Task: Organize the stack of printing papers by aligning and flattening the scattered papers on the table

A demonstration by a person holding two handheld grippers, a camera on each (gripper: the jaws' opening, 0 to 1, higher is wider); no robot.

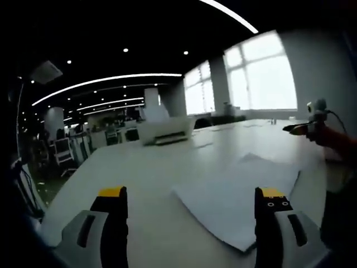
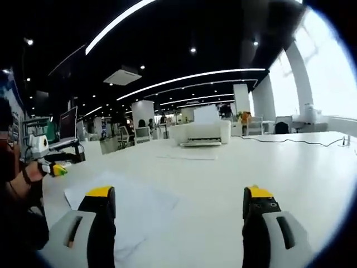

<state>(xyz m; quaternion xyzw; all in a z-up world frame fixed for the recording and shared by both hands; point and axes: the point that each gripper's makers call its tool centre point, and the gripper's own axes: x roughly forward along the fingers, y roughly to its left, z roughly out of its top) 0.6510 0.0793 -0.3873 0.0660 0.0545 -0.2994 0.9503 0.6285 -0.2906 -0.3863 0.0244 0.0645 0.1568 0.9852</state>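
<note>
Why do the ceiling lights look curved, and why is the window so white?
In both views the fisheye lens bends the ceiling lights into arcs. In the left gripper view the windows are washed out by daylight, so the papers on the table look dim and greyish.

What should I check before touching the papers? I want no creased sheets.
1. Left gripper open, nothing between the jaws: ok.
2. Right gripper open, holding nothing: ok.
3. Papers aligned: not ok, sheets lie fanned and skewed.
4. Papers flat on the table: cannot tell.
5. Printer far from the papers: ok.
</note>
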